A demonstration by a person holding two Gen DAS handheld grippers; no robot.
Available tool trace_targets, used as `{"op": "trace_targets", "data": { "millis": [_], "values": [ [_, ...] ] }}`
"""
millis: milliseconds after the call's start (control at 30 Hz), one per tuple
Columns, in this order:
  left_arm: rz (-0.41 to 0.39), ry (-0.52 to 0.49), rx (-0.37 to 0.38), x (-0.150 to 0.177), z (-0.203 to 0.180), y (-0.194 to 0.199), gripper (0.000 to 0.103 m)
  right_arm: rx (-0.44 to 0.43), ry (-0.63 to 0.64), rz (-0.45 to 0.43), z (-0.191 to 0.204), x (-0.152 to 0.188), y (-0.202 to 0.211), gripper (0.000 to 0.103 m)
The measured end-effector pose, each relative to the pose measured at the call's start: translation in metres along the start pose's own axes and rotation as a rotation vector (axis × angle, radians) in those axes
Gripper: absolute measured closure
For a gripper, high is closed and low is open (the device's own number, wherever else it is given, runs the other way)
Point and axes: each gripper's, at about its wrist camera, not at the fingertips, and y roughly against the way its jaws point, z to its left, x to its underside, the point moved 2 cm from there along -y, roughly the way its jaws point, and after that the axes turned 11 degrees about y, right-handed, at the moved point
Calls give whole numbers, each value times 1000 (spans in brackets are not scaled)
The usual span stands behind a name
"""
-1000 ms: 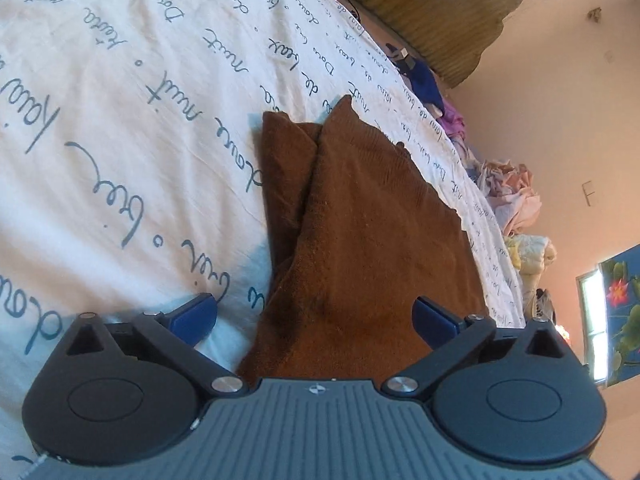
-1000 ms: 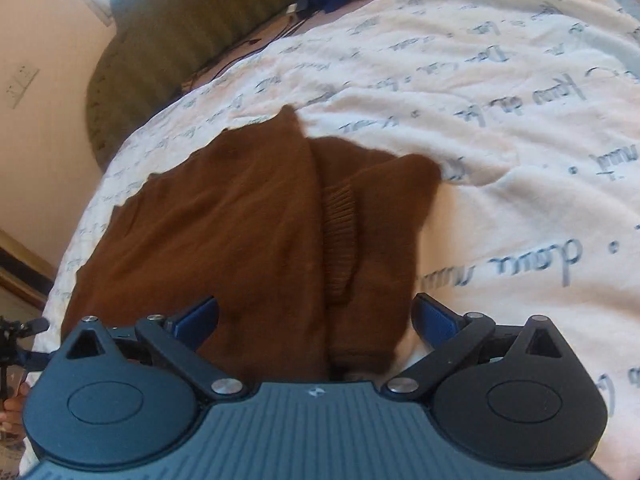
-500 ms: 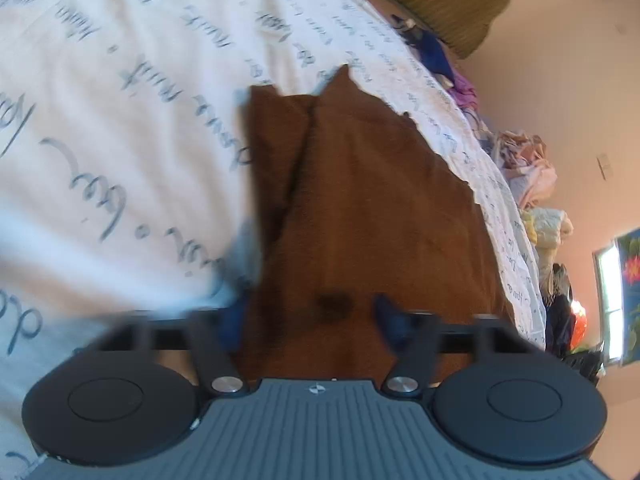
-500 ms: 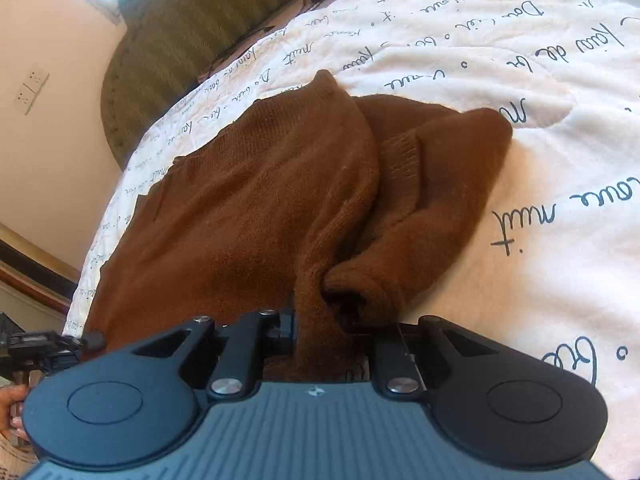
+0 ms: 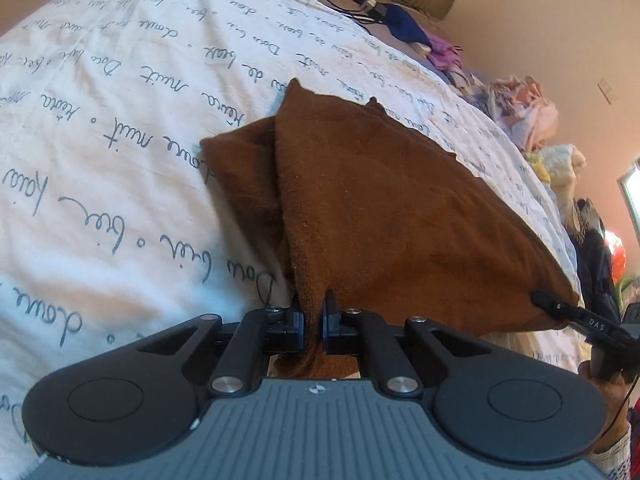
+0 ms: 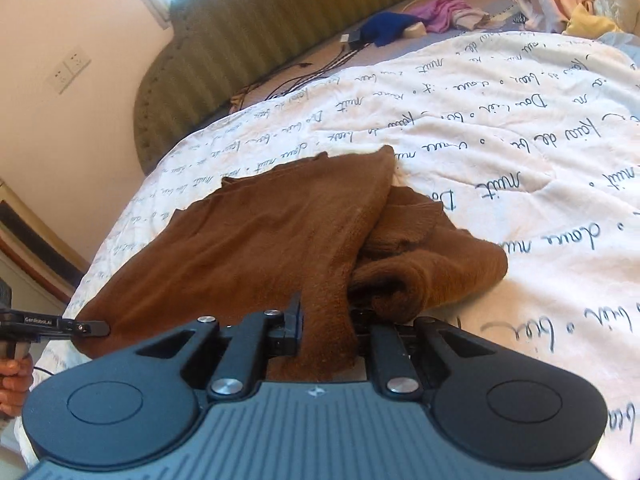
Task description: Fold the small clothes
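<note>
A brown knit sweater (image 5: 392, 200) lies on the white bedspread with blue handwriting (image 5: 120, 160). My left gripper (image 5: 313, 322) is shut on its near hem corner, and the cloth rises off the bed there. At the far right of the left wrist view the tip of my right gripper (image 5: 548, 302) pinches the other corner. In the right wrist view the same sweater (image 6: 248, 248) shows a folded sleeve with a ribbed cuff (image 6: 420, 256) bunched to the right. My right gripper (image 6: 326, 326) is shut on the hem; its right finger is hidden by cloth. The left gripper's tip (image 6: 86, 327) shows at the left edge.
A green ribbed headboard (image 6: 280, 20) stands behind the bed. Cables, a charger (image 6: 352, 38), blue cloth (image 6: 388, 26) and purple cloth (image 6: 440, 8) lie near it. A heap of other clothes (image 5: 524, 108) sits at the bed's far side. A hand (image 6: 12, 380) holds the left handle.
Both grippers went from open to shut on the sweater's near hem. The hem has since been lifted, so the cloth is drawn taut between the two corners.
</note>
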Motion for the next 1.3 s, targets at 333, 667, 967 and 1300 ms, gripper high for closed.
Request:
{"op": "trace_targets", "data": {
  "millis": [333,667,967,1300],
  "values": [
    [54,-32,-17,50,26,23,94,-9,-13,11,14,71,49,92],
    [94,-81,6,101,26,27,94,15,-44,-5,9,127,89,92],
    [55,-111,-39,127,53,33,91,30,-8,-58,-1,157,70,72],
    [-182,-180,-124,170,41,43,85,112,30,-109,9,147,56,23]
  ]
}}
